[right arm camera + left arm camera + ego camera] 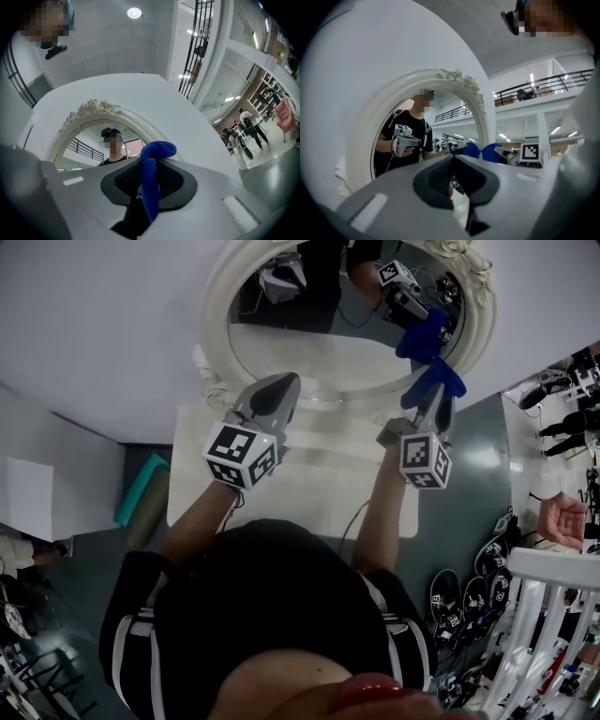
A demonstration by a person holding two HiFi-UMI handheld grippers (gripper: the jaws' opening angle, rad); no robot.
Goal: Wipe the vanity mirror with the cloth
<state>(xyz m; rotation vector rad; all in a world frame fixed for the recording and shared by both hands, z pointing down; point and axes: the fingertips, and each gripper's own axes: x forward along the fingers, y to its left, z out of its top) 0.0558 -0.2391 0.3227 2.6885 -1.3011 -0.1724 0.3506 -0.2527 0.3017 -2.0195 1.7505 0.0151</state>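
Observation:
The oval vanity mirror in its white ornate frame stands at the back of a white table. My right gripper is shut on a blue cloth, held up at the mirror's lower right rim. The cloth's reflection shows in the glass just above it, and I cannot tell if the cloth touches the glass. In the right gripper view the cloth hangs between the jaws, below the mirror frame. My left gripper is shut on nothing and points at the lower left rim. It faces the glass in the left gripper view.
The white table top lies under both arms. A teal object sits on the floor at the left. At the right are black helmets, a white railing and another person's hand.

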